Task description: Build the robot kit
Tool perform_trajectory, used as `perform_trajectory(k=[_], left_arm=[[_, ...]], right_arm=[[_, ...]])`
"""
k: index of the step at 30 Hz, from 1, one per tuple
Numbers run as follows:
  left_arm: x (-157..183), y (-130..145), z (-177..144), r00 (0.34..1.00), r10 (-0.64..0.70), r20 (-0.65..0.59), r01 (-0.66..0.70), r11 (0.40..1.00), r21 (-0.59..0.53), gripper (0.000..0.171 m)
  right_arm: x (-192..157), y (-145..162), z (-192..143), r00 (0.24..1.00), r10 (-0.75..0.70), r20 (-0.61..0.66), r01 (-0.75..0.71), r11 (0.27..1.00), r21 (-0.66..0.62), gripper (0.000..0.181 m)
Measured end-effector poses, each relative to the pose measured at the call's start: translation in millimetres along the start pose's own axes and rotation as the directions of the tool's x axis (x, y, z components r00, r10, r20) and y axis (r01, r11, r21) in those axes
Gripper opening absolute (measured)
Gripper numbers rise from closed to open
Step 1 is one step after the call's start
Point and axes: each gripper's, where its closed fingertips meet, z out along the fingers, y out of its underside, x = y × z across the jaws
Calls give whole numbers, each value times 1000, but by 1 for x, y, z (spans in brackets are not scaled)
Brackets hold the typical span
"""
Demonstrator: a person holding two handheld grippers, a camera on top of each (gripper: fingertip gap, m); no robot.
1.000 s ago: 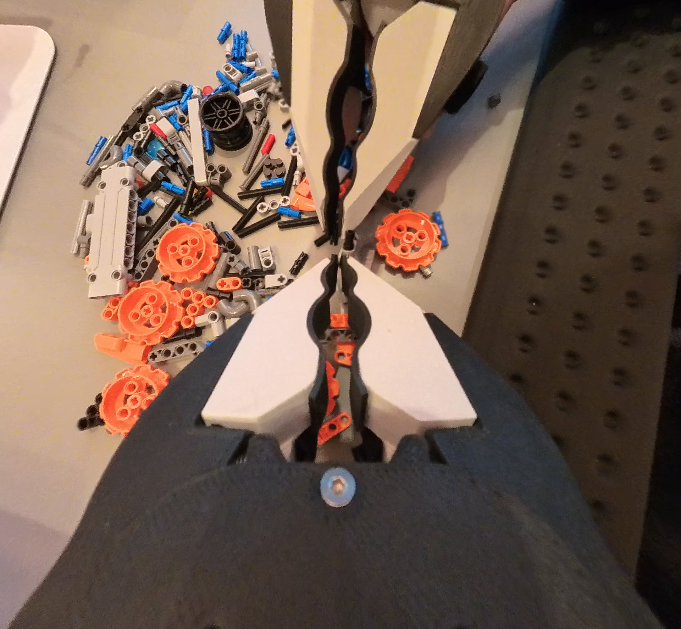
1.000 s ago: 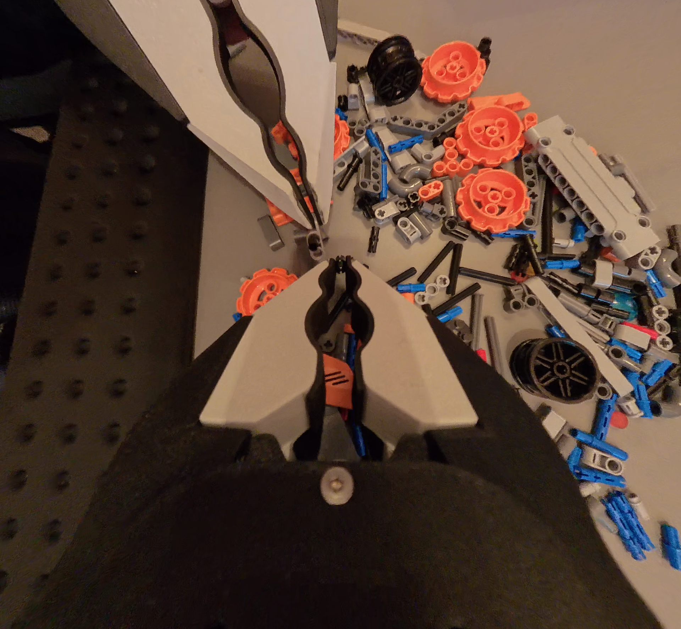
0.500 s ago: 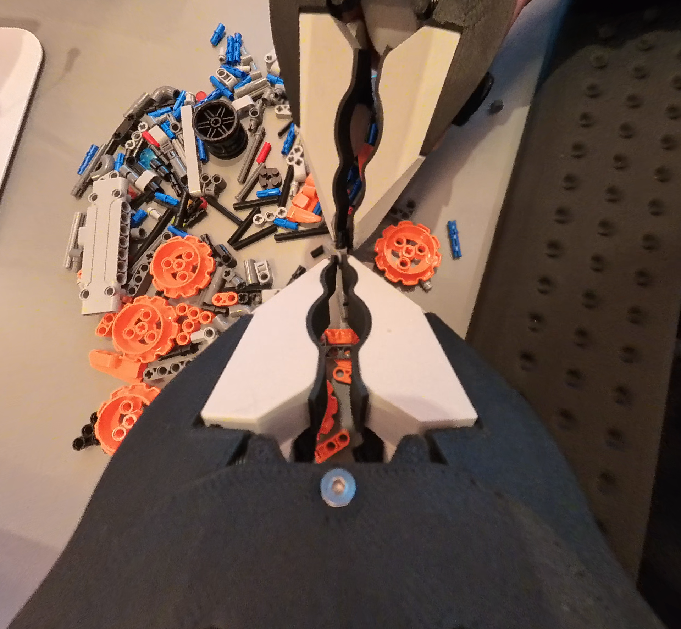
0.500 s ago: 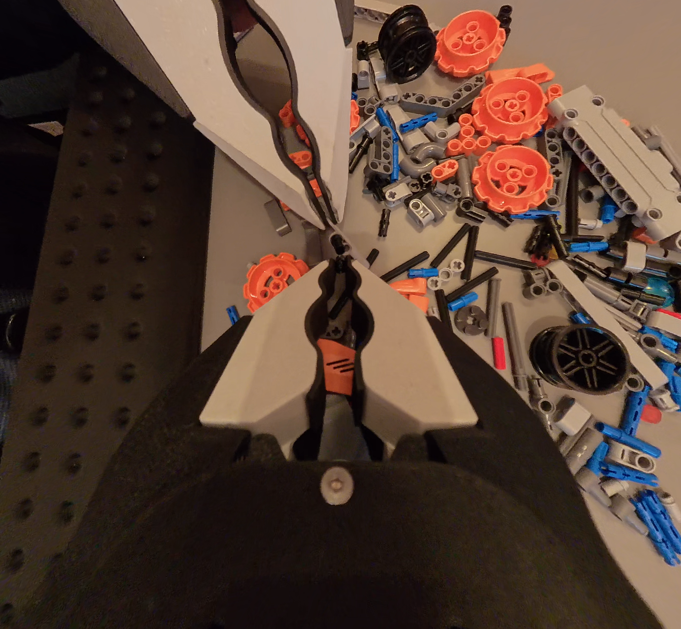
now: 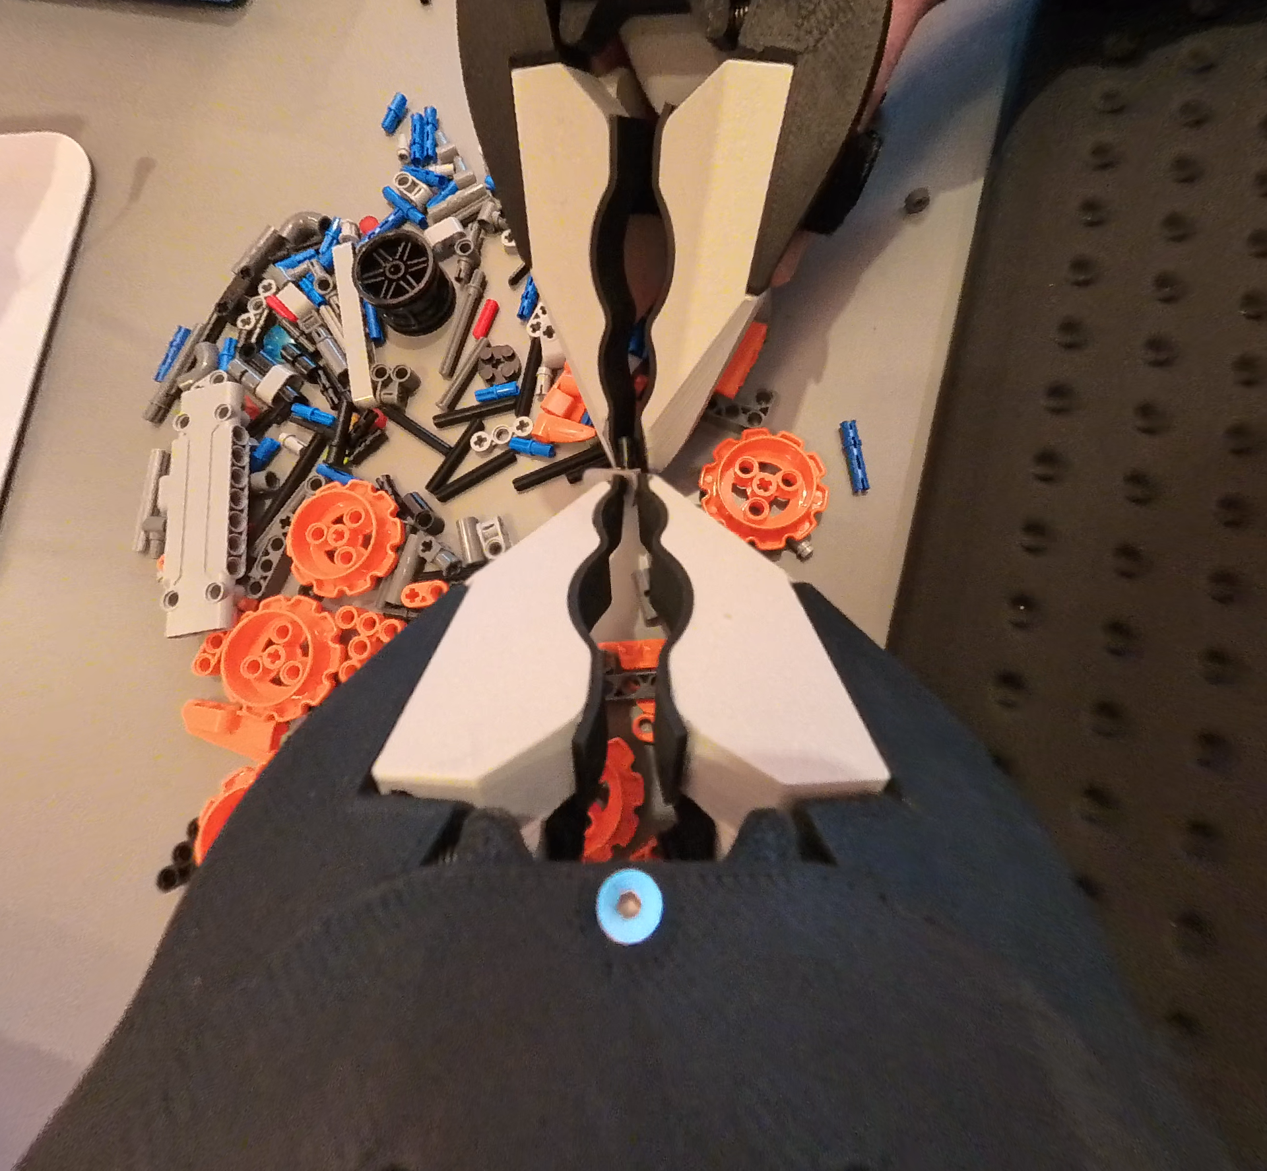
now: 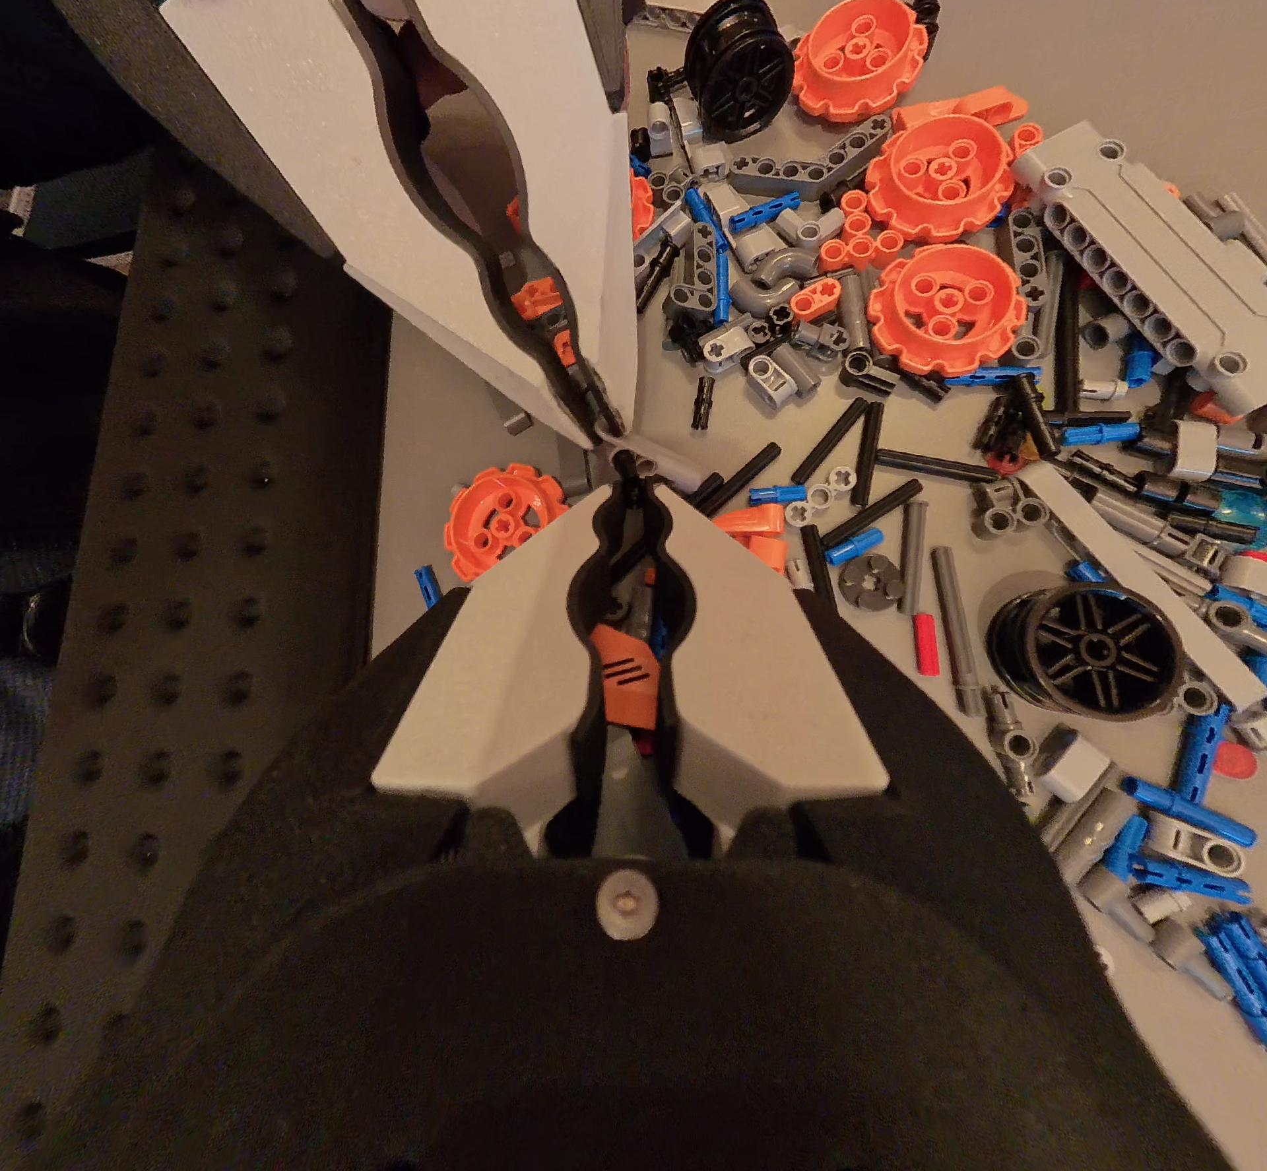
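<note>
Left wrist view shows the pale tabletop (image 5: pixel 206 109) with a dark studded mat (image 5: pixel 1111 452) alongside; a heap of loose building-toy parts (image 5: pixel 329 452) lies unsorted, orange toothed wheels (image 5: pixel 762 485) among them; above it the left gripper (image 5: pixel 625 483) and right gripper (image 6: pixel 634 486) meet tip to tip, fingers pinched narrow, each seemingly nipping a small piece, a black pin (image 6: pixel 625 462) at the junction; joining looks unfinished.

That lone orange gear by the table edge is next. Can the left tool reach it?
Probably not yet: the left tool is shut on a grey piece, meeting the right tool. The orange gear itself lies unobstructed nearby.
</note>
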Motion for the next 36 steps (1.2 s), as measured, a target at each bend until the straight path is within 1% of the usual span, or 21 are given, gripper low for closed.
perform_trajectory(k=[2, 5, 9, 11, 16, 18, 22, 24, 30, 36], left_arm=[[-3, -2, -2, 1000, 9, 22, -10, 1000, 8, 0], [-3, -4, -5, 1000, 19, 13, -19, 1000, -11, 0], [-3, -1, -3, 999, 34, -20, -36, 996, -82, 0], [-4, -1, -2, 998, 18, -53, -23, 995, -97, 0], [-5, -1, -4, 995, 37, -88, -51, 985, -167, 0], [-6, 2, -5, 994, 36, -105, -57, 975, -215, 0], [-10, 5, -7, 991, 20, -133, -55, 961, -270, 0], [-8, 3, -5, 988, 15, -153, -56, 961, -269, 0], [-11, -1, 0, 990, 15, -144, -50, 969, -243, 0], [-10, -1, 0, 989, -3, -146, -29, 976, -217, 9]], right_arm=[[-2, -1, -1, 1000, 3, 13, -4, 1000, 7, 1], [-5, -4, -2, 1000, 7, 30, -7, 1000, 17, 2], [-5, -1, 0, 999, 11, 32, -11, 1000, 1, 2], [-5, 0, 0, 999, 16, 34, -16, 1000, 1, 2], [-6, -1, -3, 999, 21, 46, -21, 1000, 4, 2], [-7, -1, -5, 998, 27, 56, -28, 1000, 6, 2], [-2, 0, -9, 999, 28, 33, -28, 1000, 3, 2], [0, 0, -9, 999, 26, 20, -26, 1000, 7, 2], [0, 2, -6, 1000, 25, 20, -24, 1000, -8, 2], [0, 3, -6, 999, 25, 22, -25, 1000, -10, 2]])
